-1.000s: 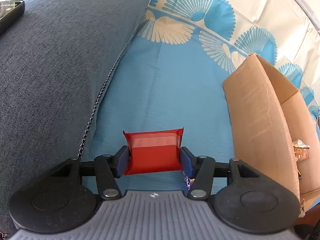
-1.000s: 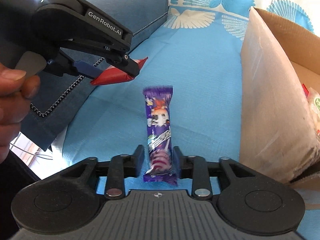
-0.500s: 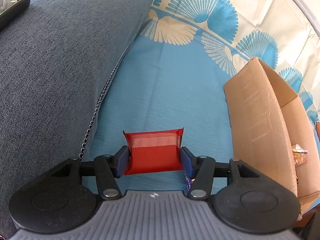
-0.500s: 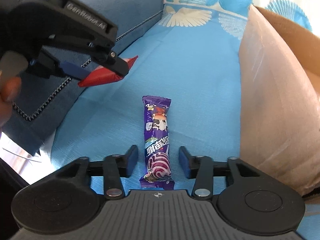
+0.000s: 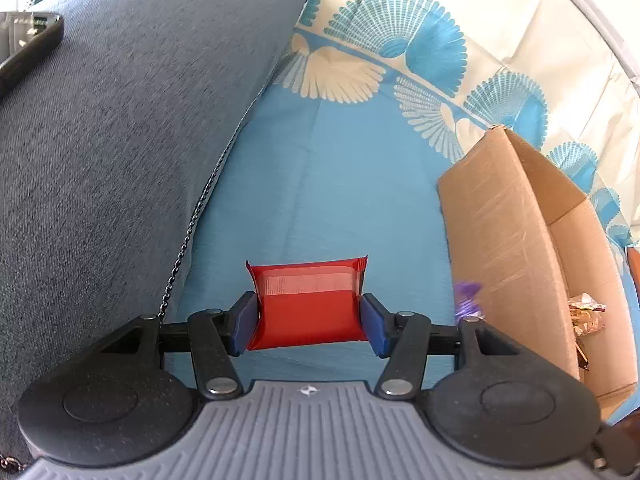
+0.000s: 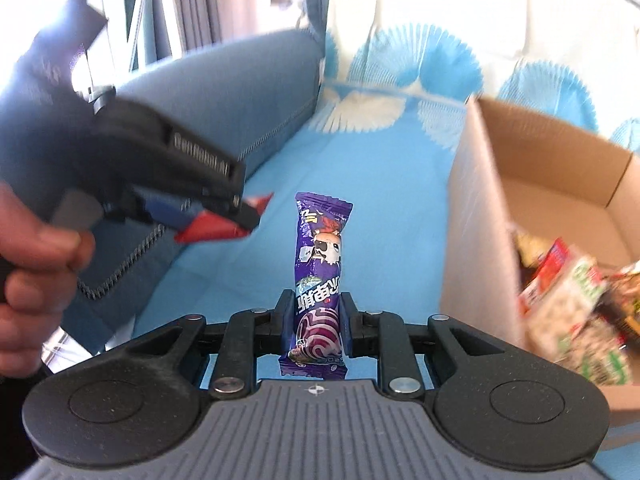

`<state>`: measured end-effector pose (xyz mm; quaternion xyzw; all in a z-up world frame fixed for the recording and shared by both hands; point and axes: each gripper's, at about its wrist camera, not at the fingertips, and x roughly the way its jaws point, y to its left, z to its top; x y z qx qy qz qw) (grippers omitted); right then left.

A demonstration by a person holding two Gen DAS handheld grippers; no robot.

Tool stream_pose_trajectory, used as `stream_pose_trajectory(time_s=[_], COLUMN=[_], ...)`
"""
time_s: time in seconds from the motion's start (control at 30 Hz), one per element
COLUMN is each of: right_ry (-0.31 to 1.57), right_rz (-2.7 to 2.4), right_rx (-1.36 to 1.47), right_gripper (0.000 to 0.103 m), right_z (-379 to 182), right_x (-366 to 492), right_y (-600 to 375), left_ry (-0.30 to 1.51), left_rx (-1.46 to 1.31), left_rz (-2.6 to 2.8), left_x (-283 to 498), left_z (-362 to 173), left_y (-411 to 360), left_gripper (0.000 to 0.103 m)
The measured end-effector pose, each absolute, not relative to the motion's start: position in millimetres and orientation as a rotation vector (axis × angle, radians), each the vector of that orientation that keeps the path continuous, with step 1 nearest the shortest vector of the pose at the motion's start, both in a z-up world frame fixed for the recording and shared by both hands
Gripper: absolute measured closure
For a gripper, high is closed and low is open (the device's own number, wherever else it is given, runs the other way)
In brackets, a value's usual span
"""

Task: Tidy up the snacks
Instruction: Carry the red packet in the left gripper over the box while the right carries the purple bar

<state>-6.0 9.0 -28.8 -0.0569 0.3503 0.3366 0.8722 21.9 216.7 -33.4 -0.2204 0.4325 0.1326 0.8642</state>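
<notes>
In the left wrist view, a red snack packet (image 5: pixel 306 312) is squeezed between the blue pads of the left gripper (image 5: pixel 308 322), above the blue sheet (image 5: pixel 320 184). A cardboard box (image 5: pixel 504 240) is seen to the right.

In the right wrist view, a purple snack bar (image 6: pixel 318 280) is gripped low down by the right gripper (image 6: pixel 316 322), whose jaws have just been closing on it. The bar is held up off the sheet, left of the box, in which more snacks (image 6: pixel 576 304) are seen.
</notes>
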Motion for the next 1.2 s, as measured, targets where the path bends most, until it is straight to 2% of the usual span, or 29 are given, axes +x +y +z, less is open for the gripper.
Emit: stream_pose_trajectory(time_s=[0.27,0.53,0.77,1.2], right_ry=[0.567,0.392,0.424,0.406], right_rz=[0.692,0.642,0.455,0.388], right_rx=[-0.027,0.021,0.106,0.069], right_gripper=[0.079,0.079,0.079,0.079], right_z=[21.9,72.8,48.7,36.1], right_x=[-4.4,35.9,78.7,74.2], right_y=[-34.3,-109.6,-176.5,-212.2], left_ry=[0.865,0.793,0.746,0.711], left_rx=[-0.44,-0.419,-0.373,-0.366], left_rz=[0.275,0.252,0.229,0.199], left_x=[22.0,24.2,35.6,63.4], left_z=[-22.6,-12.8,-7.9,-4.4], left_y=[208.0,196.4,177.1,142.5], left_gripper=[0.042,0.042,0.042,0.042])
